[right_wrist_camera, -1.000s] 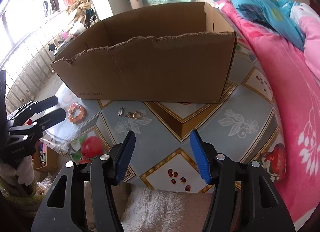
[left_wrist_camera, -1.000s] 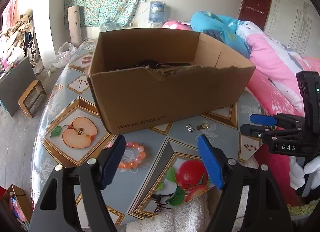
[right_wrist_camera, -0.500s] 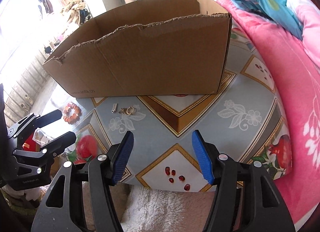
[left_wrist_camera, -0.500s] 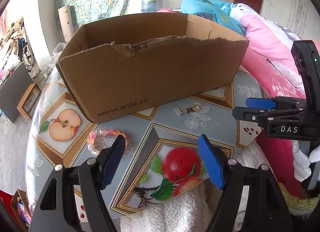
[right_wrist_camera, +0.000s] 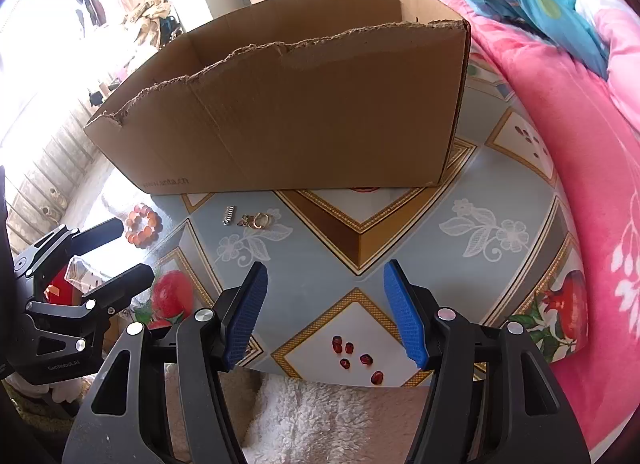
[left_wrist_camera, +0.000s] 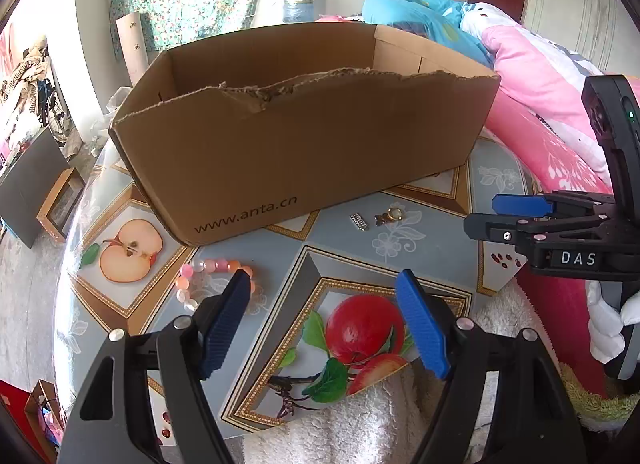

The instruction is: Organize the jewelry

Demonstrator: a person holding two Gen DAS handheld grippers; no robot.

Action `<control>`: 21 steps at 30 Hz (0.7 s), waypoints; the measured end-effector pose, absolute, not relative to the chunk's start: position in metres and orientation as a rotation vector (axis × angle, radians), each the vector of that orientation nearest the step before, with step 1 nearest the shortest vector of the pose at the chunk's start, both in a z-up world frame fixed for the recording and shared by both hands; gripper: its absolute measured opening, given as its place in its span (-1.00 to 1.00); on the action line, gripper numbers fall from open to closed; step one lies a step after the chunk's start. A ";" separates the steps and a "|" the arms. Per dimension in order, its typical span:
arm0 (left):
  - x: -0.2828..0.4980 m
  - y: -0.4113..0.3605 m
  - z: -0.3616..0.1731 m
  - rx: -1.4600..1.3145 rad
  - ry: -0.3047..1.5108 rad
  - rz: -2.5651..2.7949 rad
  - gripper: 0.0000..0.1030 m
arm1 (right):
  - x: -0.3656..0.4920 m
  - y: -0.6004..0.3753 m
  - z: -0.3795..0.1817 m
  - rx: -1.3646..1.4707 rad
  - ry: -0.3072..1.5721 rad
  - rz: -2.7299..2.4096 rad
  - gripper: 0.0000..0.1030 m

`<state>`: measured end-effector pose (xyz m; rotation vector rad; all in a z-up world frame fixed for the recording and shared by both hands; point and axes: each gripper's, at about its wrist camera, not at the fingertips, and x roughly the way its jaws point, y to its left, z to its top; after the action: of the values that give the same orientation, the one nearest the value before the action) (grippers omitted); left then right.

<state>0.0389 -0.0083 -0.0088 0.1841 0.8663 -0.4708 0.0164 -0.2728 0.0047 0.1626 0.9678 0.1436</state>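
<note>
On a fruit-patterned table [left_wrist_camera: 432,248], we hold our left gripper [left_wrist_camera: 326,316] with jaws spread wide and empty above the near edge. Just past its left finger lies a pink bead bracelet [left_wrist_camera: 208,278], well apart from a small silver spring piece [left_wrist_camera: 359,221] and a gold ring charm [left_wrist_camera: 391,216] lying near each other, close before the cardboard box [left_wrist_camera: 304,159]. Only the left camera shows the printed web address clearly; only the right camera shows the table's pomegranate-seed tile. Our right gripper [right_wrist_camera: 324,310] likewise hangs wide open, gripping nothing, beside pink bedding [right_wrist_camera: 560,123].
</note>
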 end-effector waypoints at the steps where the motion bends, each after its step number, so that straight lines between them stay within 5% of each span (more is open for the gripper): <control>1: 0.039 -0.008 -0.009 0.184 0.866 -0.471 0.42 | 0.016 -0.273 0.005 0.164 0.968 0.143 0.13; 21: 0.040 -0.005 -0.009 0.178 0.866 -0.465 0.42 | 0.019 -0.267 0.000 0.170 0.982 0.141 0.13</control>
<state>0.0404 -0.0053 -0.0091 0.1779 0.8660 -0.4655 0.0194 -0.2671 0.0000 0.1702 0.9817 0.1406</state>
